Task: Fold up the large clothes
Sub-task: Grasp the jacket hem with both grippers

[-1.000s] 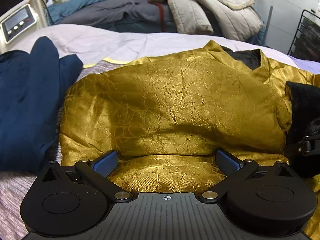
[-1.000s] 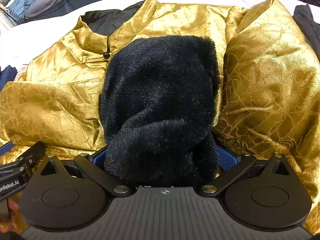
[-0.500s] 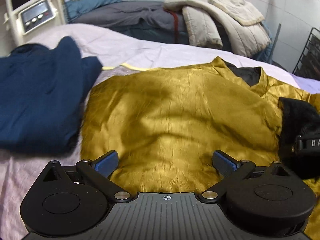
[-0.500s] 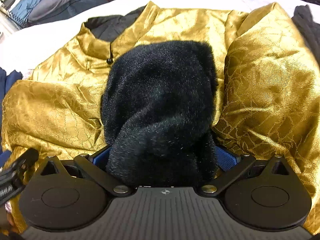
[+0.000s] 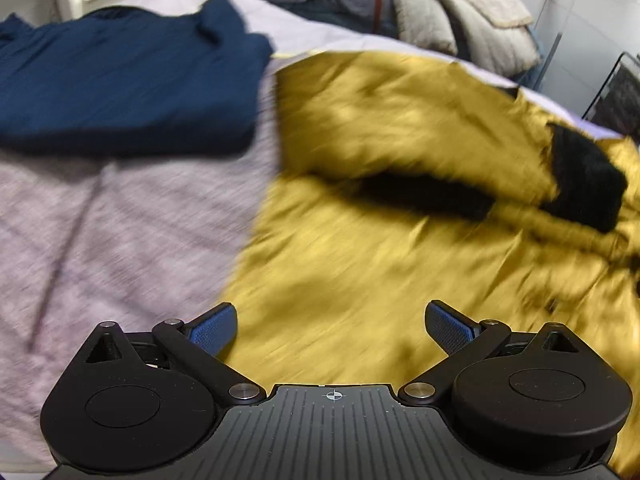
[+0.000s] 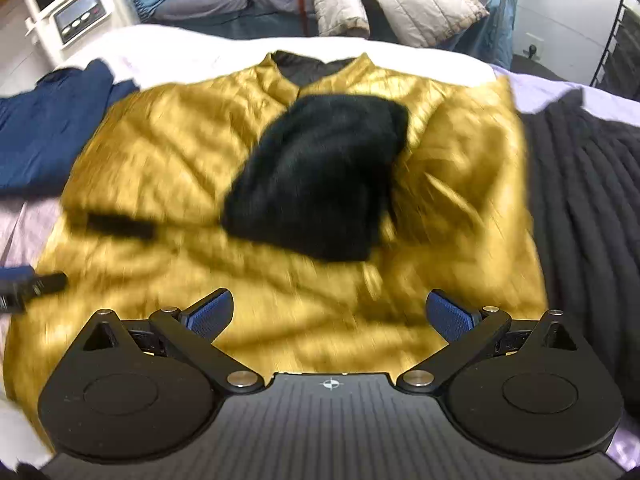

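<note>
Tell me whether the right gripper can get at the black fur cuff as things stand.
Probably yes: the right gripper is open and empty, and the black fur cuff lies uncovered on top of the gold jacket straight ahead of it.

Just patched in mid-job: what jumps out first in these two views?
The shiny gold jacket spread across the bed fills both views, with a black furry cuff folded onto its chest just below the collar. A navy garment lies to its left. Both the left gripper and right gripper hover open over its lower half, holding nothing.
</note>
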Demonstrator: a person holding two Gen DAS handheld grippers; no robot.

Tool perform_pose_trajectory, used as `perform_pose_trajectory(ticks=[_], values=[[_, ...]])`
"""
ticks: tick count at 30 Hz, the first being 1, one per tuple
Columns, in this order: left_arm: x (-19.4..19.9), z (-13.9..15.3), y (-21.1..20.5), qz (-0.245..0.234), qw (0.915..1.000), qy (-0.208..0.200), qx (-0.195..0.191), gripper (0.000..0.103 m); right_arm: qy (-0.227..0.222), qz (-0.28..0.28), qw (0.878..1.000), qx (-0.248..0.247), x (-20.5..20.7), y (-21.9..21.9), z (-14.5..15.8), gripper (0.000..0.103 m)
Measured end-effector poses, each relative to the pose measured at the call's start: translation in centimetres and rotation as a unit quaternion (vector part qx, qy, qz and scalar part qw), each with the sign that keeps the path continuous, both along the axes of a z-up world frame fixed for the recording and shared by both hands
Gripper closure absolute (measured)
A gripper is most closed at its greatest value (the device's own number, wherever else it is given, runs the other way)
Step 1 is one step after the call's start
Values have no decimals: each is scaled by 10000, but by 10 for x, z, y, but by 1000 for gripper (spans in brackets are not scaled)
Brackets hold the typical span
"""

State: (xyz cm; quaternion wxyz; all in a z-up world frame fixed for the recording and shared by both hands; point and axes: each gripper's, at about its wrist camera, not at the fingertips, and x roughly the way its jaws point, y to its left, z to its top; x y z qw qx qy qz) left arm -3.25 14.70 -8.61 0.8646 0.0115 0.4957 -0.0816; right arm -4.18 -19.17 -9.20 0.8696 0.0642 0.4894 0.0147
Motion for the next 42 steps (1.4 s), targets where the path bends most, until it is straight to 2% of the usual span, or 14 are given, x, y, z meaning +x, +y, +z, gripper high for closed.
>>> perform_pose_trajectory(ticks=[3,6,11,15,21,23,26,30,34,36,38,40,42], values=[[-16,-2,26,-70,9998,140,115,0,151,154,9996,-176,-34,-9,-2,1],[-30,-3,41,-200,9995,211,116,0,322,94,9994,-107,-64,-23,-6,2],[-43,-15,55,-193,9971,721,-169,0,610,-163,9980,26,-108,-49,-15,18],[-56,-15,55,-213,9967,750,-206,0,841,-309,9960,58,-135,-65,-19,28],[-62,-11,69,-147,9964,815,-172,0,1068,-359,9931,318,-171,-79,-22,30],[-61,-9,74,-127,9963,830,-153,0,1126,-329,9922,417,-180,-82,-24,33],[-61,-9,80,-189,9945,961,-370,0,1221,-284,9903,593,-191,-85,-26,42],[-54,-22,69,-221,9910,1205,-542,0,1202,-161,9902,691,-193,-83,-25,48],[-54,-29,56,-186,9921,1214,-253,0,1261,-74,9895,707,-187,-81,-30,57],[-57,-29,56,-156,9925,1195,-202,0,1291,-50,9887,758,-184,-81,-32,68],[-59,-27,57,-107,9921,1224,-262,6,1352,19,9882,722,-181,-80,-35,76],[-58,-23,58,-43,9903,1321,-436,24,1364,65,9878,741,-179,-81,-36,83],[-57,-18,57,-83,9894,1362,-490,34,1322,59,9873,873,-177,-83,-32,90]])
